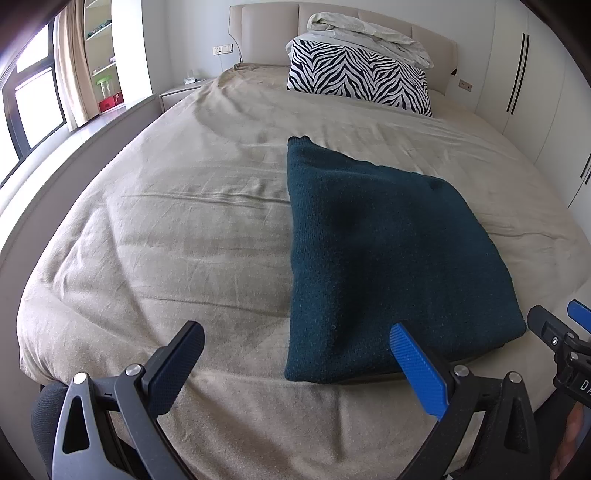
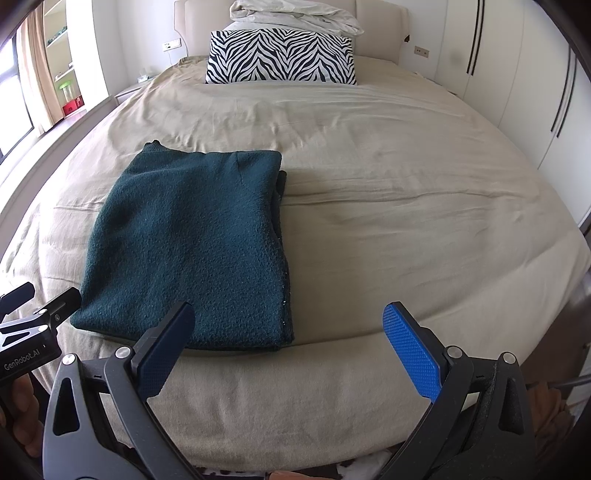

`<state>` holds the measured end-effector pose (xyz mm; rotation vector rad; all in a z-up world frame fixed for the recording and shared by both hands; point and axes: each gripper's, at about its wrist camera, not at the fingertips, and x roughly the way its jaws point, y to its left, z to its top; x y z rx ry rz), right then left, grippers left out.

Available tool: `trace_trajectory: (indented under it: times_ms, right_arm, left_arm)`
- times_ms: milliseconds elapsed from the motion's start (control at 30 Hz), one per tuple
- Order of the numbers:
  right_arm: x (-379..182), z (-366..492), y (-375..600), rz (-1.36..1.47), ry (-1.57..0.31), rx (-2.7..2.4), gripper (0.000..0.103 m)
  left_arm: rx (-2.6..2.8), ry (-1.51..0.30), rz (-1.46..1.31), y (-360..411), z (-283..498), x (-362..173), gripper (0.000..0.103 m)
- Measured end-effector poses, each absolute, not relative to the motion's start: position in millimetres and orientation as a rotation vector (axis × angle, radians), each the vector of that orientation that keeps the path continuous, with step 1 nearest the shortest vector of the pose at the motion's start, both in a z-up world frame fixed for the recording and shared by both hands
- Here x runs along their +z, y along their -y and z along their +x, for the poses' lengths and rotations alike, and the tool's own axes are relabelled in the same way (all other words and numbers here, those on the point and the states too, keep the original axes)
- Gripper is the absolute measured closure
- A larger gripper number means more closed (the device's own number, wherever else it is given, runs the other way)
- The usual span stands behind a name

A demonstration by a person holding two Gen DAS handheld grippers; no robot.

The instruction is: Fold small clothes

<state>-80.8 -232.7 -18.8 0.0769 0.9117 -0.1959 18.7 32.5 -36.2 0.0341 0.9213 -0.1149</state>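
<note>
Left wrist view: the left gripper (image 1: 297, 345) is wide and holds nothing. The folded green sweater (image 1: 380, 258) lies on the bed (image 1: 184, 221). Right wrist view: the right gripper (image 2: 288, 328) is wide too, just in front of the sweater.

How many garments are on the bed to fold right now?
1. A dark teal knit garment, already folded into a rectangle, lies on the beige bedsheet near the foot of the bed. No other clothes show; the bedding pile by the headboard could hide some.
</note>
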Motion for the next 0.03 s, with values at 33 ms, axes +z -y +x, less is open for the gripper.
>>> trace_trajectory:
  times_ms: [33]
  right_arm:
    - [-19.0, -81.2, 232.1, 0.077, -0.912, -0.196, 0.0]
  left_arm:
    - [-0.118, -0.923, 0.031, -32.8, 18.6, -36.3, 0.0]
